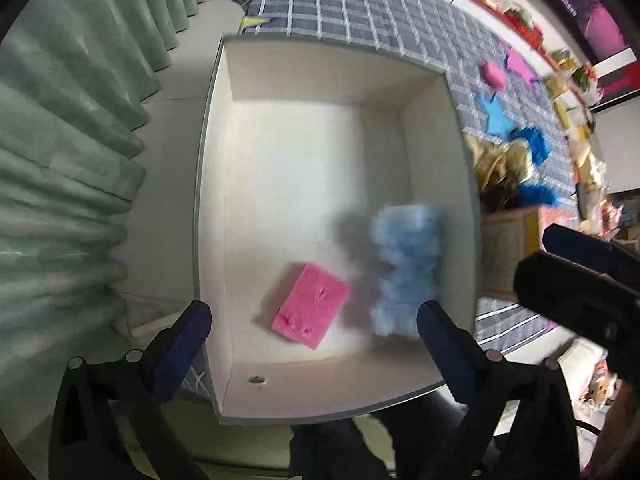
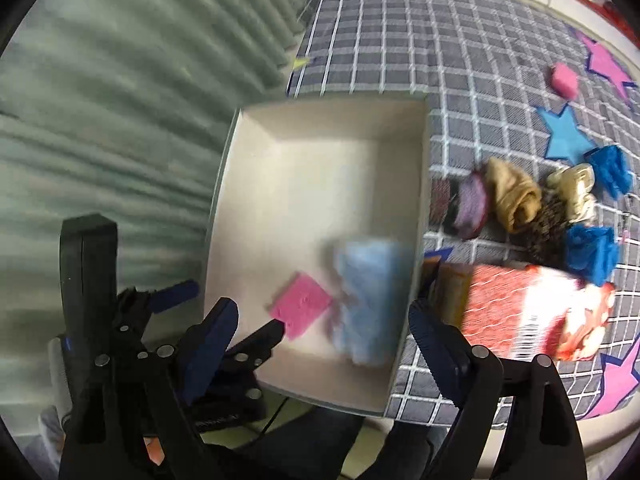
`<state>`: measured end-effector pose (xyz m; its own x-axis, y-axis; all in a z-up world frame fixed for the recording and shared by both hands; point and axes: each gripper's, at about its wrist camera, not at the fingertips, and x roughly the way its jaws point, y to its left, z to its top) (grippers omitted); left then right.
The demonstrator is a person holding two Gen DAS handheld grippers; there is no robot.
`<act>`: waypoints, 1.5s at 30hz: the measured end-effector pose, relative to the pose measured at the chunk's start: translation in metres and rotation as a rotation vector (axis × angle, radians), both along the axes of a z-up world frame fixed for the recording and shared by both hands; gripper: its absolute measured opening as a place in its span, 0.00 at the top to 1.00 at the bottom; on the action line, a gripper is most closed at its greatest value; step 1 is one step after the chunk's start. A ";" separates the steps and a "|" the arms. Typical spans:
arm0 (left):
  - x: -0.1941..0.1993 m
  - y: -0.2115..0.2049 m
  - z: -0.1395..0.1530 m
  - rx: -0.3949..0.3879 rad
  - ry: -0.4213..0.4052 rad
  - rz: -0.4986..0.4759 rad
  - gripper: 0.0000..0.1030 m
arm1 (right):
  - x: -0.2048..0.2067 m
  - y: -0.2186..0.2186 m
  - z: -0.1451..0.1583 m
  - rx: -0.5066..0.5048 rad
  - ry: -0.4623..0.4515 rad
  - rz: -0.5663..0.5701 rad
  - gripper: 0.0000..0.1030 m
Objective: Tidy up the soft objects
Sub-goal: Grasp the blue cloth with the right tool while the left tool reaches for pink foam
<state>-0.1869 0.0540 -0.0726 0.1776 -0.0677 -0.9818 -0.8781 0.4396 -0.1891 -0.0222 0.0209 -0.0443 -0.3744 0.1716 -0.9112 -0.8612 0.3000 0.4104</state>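
Both claws stand apart, gripping nothing: the left claw [image 1: 314, 330] and right claw [image 2: 324, 322] hover over the white box [image 1: 460, 152]. Inside it, the pink sponge [image 1: 310, 306] lies at 6 o'clock, the blurred blue fluffy cloth [image 1: 406, 272] just beside it at 3 o'clock.

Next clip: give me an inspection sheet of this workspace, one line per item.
Surface: grey checked cloth with star patches.
Job's things: white box holds pink sponge and blurred light-blue fluffy item; another pink sponge on the cloth.
Clutter: blue, tan and purple soft items, red patterned package beside the box.
Grippers: left gripper and right gripper open above the box, nothing between the fingers.
Cables: thin dark cable below the box.
Surroundings: green curtain.
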 end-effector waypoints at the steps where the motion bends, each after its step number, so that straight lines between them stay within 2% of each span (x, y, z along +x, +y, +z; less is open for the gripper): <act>1: 0.003 0.003 0.003 -0.005 -0.018 0.002 0.00 | 0.005 -0.002 0.004 0.009 -0.011 -0.015 0.14; 5: 0.029 0.010 0.016 -0.012 -0.046 -0.062 0.00 | 0.034 -0.017 0.019 0.015 -0.023 -0.120 0.14; 10: 0.076 0.019 0.030 -0.020 -0.074 -0.148 0.00 | 0.091 -0.046 0.027 -0.007 -0.041 -0.303 0.14; 15: 0.134 0.022 0.033 -0.027 -0.089 -0.172 0.00 | 0.163 -0.088 0.014 -0.072 -0.088 -0.473 0.14; 19: 0.184 0.020 0.030 -0.005 -0.055 -0.181 0.00 | 0.220 -0.110 -0.011 -0.136 -0.090 -0.549 0.14; 23: 0.219 0.019 0.018 -0.030 -0.012 -0.155 0.00 | 0.263 -0.113 -0.038 -0.183 -0.088 -0.542 0.14; 26: 0.249 0.027 -0.001 -0.049 0.043 -0.137 0.00 | 0.286 -0.106 -0.055 -0.194 -0.081 -0.508 0.14; 29: 0.281 0.041 -0.015 -0.060 0.058 -0.106 0.00 | 0.304 -0.097 -0.073 -0.206 -0.074 -0.475 0.14; 34: 0.344 0.063 -0.026 -0.004 0.067 -0.138 0.00 | 0.325 -0.078 -0.099 -0.204 -0.075 -0.433 0.14; 38: 0.403 0.083 -0.041 0.083 0.073 -0.198 0.00 | 0.334 -0.055 -0.115 -0.166 -0.107 -0.378 0.14; 41: 0.440 0.095 -0.060 0.133 0.082 -0.252 0.00 | 0.336 -0.038 -0.127 -0.133 -0.144 -0.318 0.14; 45: 0.480 0.105 -0.098 0.152 0.111 -0.320 0.00 | 0.337 -0.019 -0.147 -0.106 -0.175 -0.250 0.14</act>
<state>0.2930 0.1592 -0.1707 0.0626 0.0454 -0.9970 -0.7034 0.7107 -0.0118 0.3148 0.0019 -0.1908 -0.1686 0.1392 -0.9758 -0.8099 0.5447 0.2176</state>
